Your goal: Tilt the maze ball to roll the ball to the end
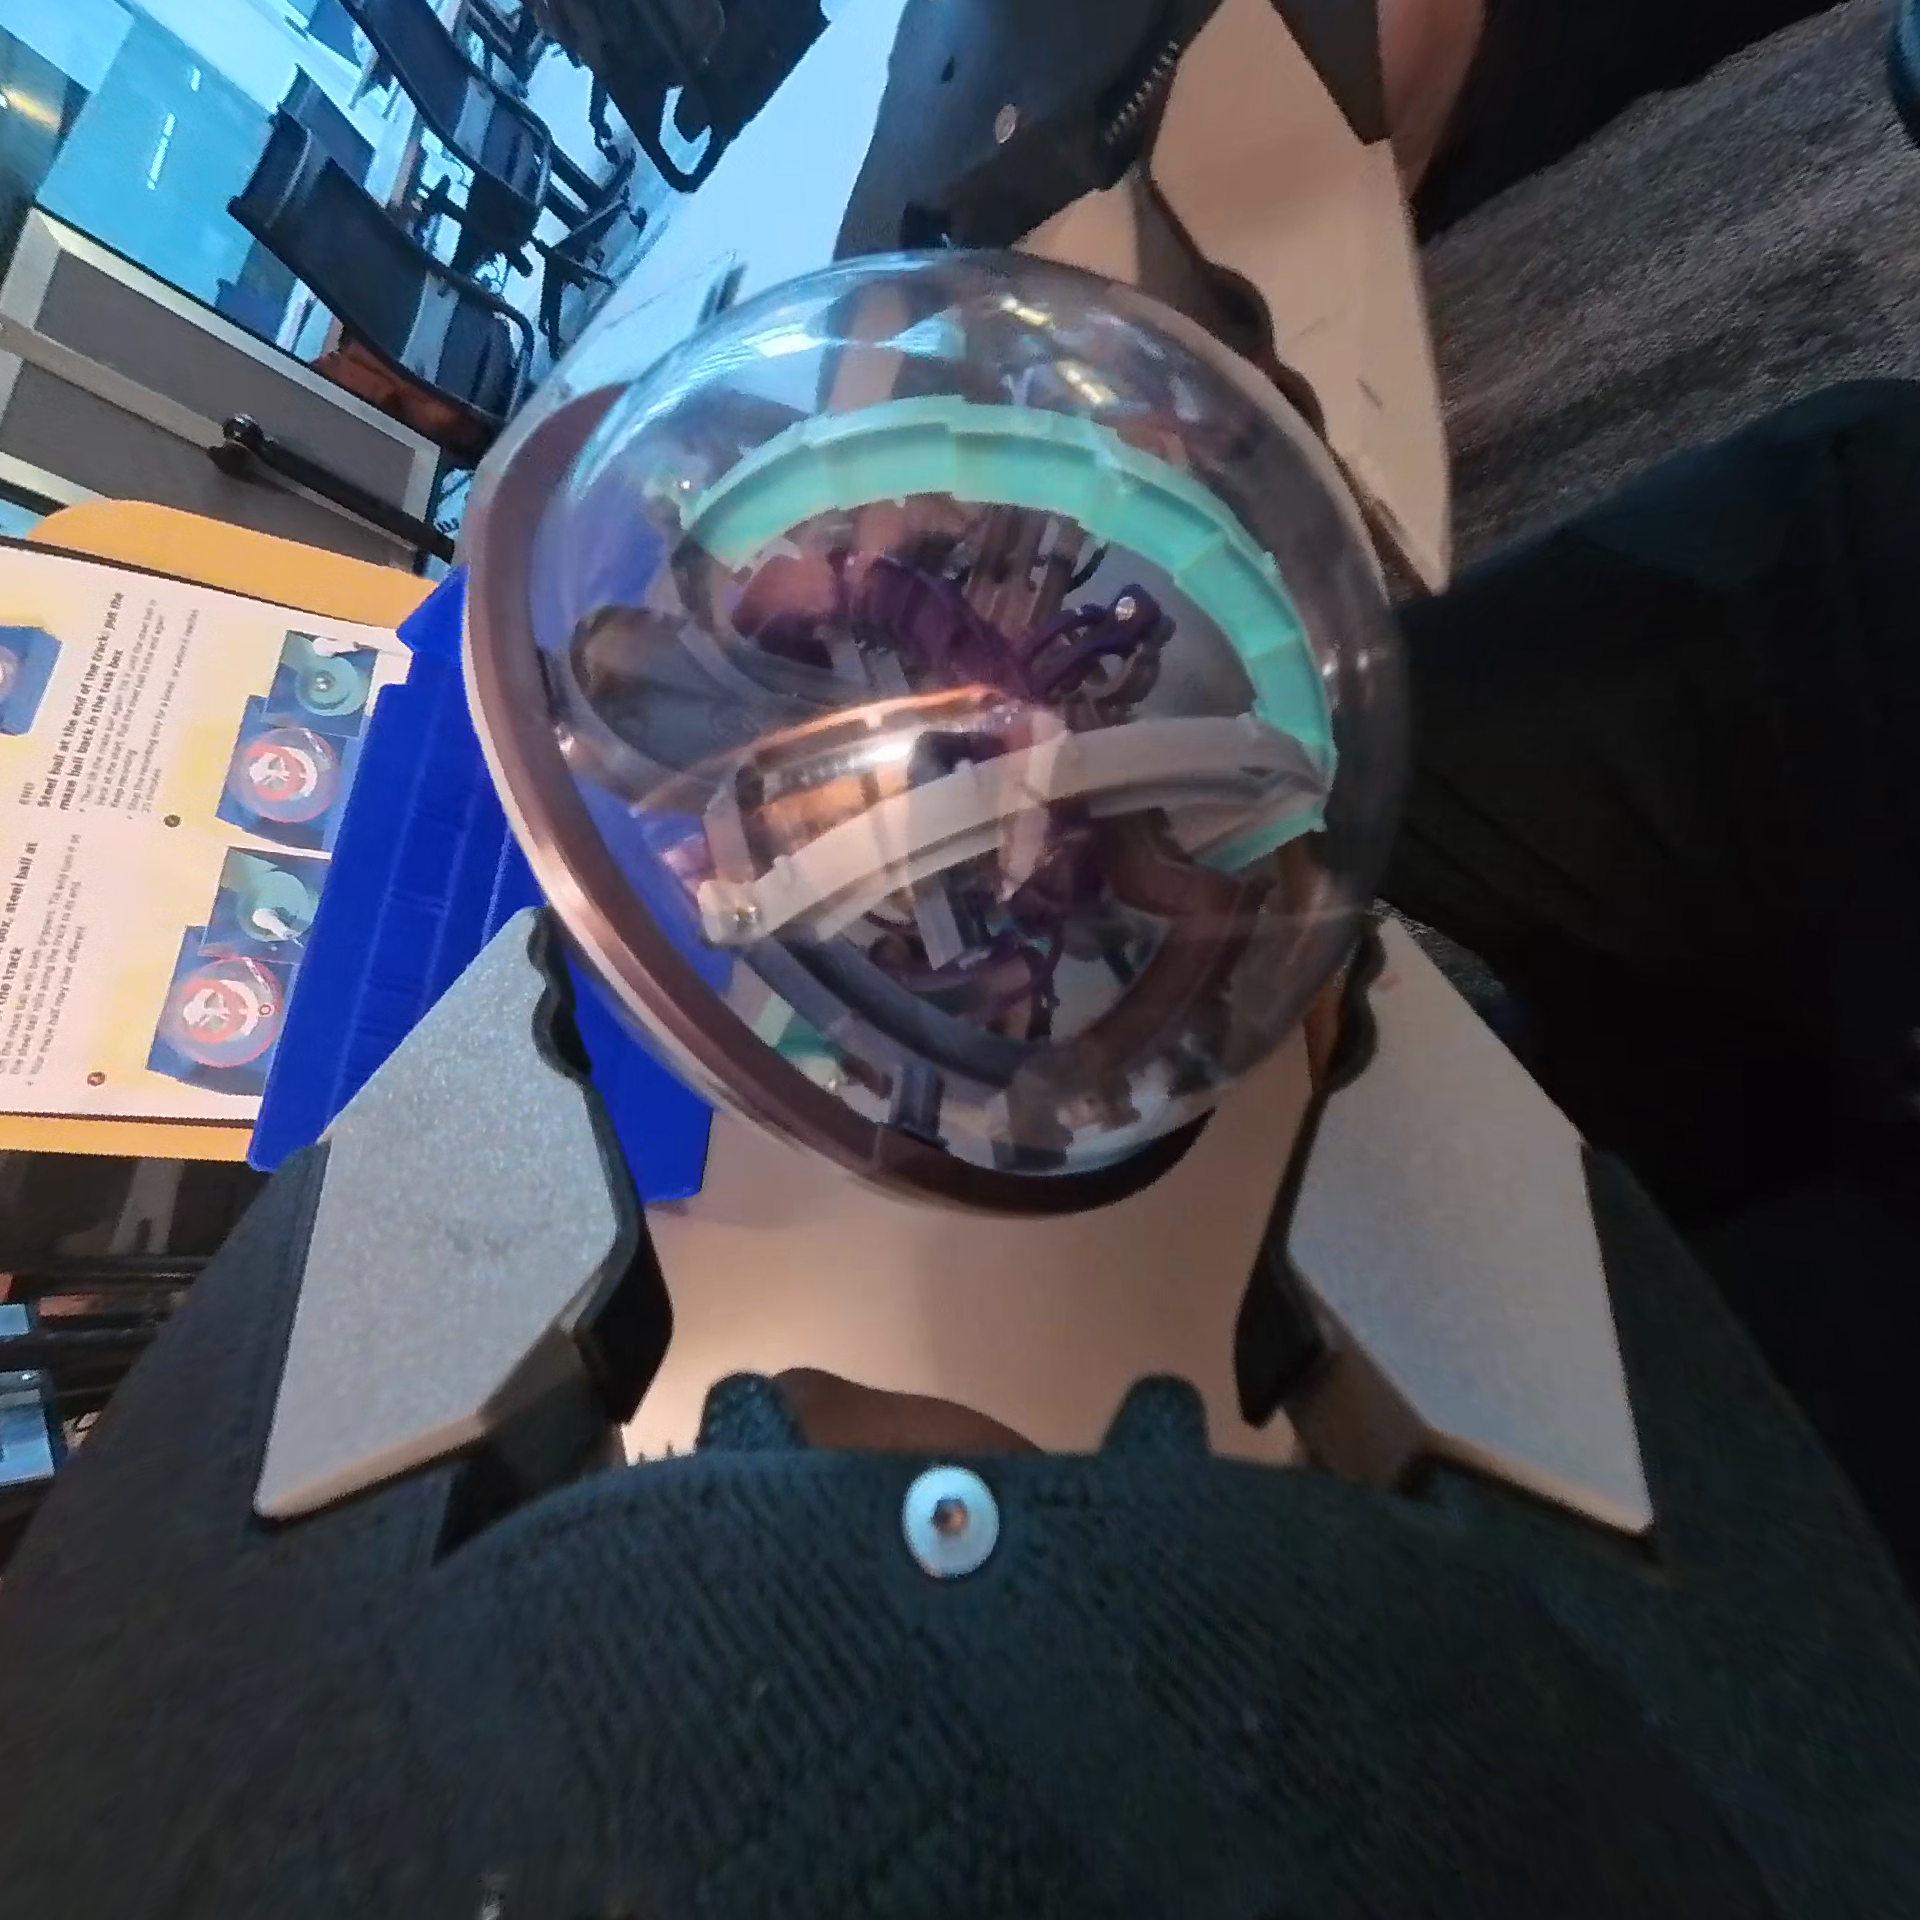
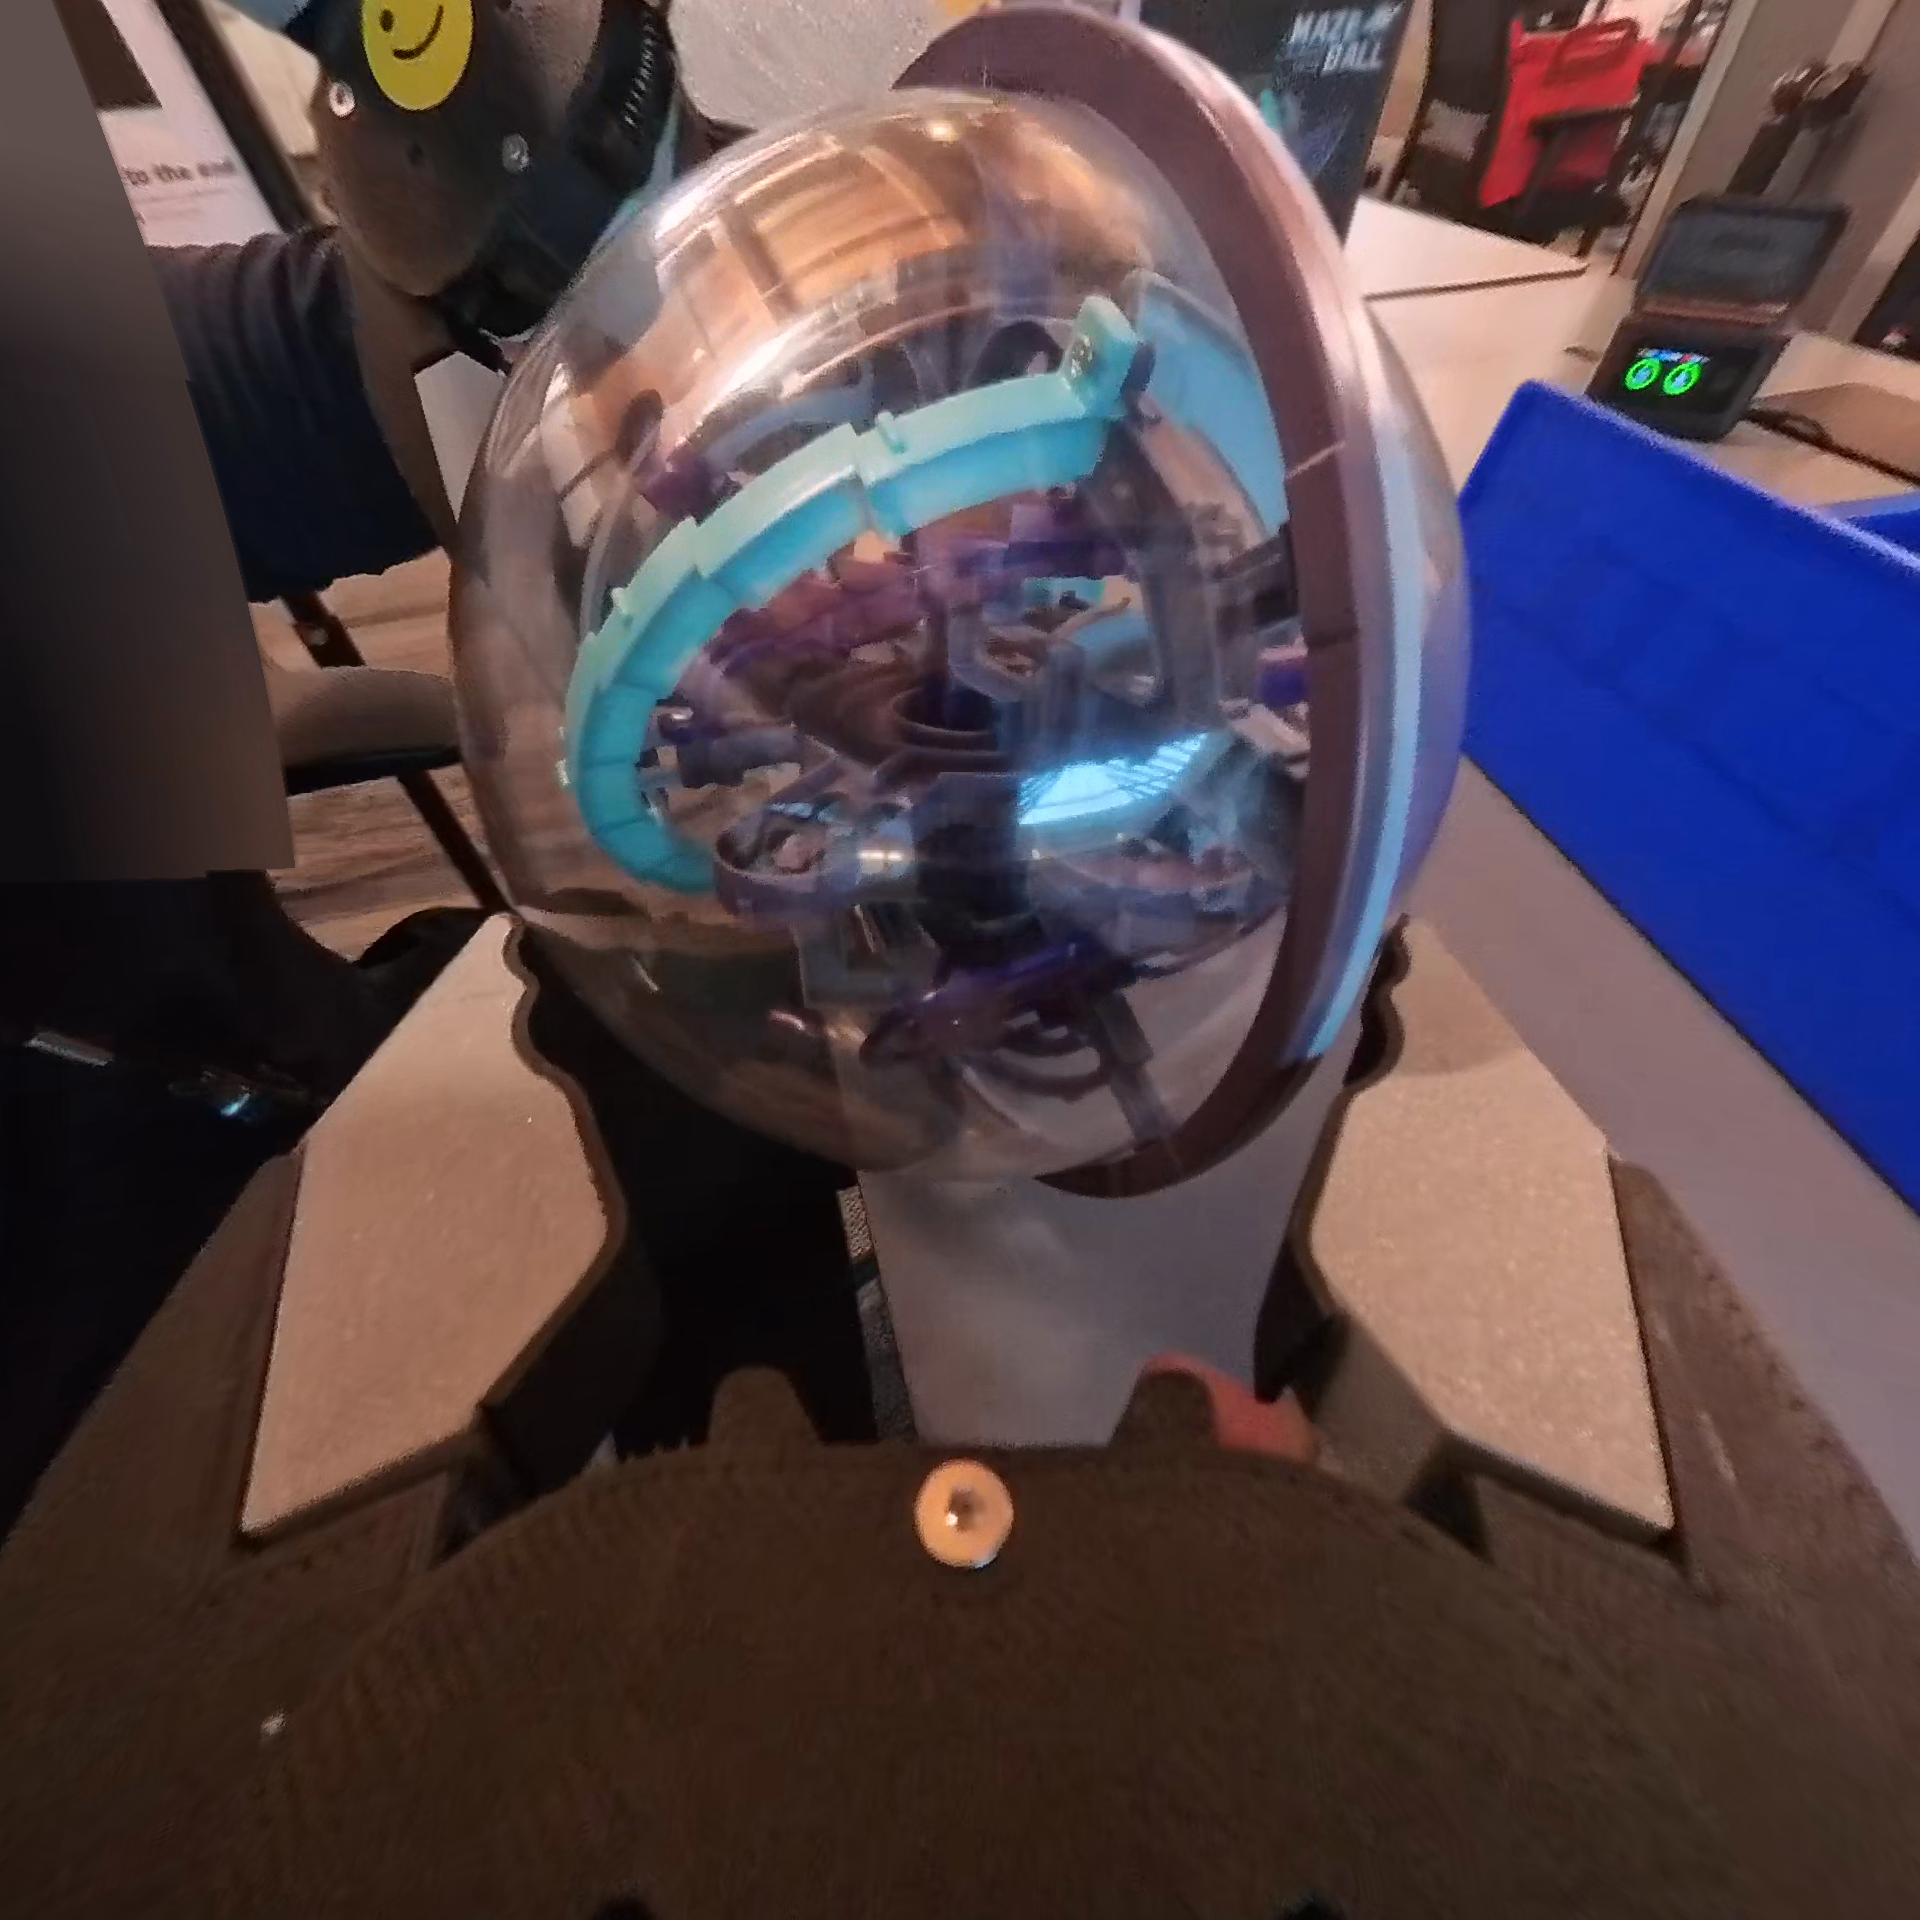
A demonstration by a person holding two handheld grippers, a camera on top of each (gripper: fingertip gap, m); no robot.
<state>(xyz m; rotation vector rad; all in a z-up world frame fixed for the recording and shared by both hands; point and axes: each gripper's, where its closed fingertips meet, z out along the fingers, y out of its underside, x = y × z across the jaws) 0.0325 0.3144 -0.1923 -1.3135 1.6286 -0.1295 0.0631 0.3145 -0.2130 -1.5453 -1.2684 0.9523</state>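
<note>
Table (image 2: 1455,312) is pale, with a blue bin (image 2: 1714,748) on it — in the right wrist view the bin sits just right of the maze ball, near the table's front edge. In the left wrist view the bin (image 1: 416,883) shows behind the ball, with a printed instruction sheet (image 1: 135,831) beside it.

Maze ball (image 1: 935,727) is held up off the table between both tongs. Clear plastic sphere, dark brown ring round its middle, tilted. Inside: a mint-green curved track (image 1: 1039,457), a grey curved track (image 1: 987,810), purple tangled rails at the core. Same ball in the right wrist view (image 2: 914,675) — the ring stands near vertical on its right side, the teal track arcs across the upper left.

Left tongs (image 1: 951,966): wide apart, fingers pressing the ball's lower sides. Right tongs (image 2: 951,977): same, spread wide and clamped on the ball's lower sides. The small steel ball — cannot pick it out for sure.

A yellow smiley sticker (image 2: 416,47) sits on the far tongs' body.
</note>
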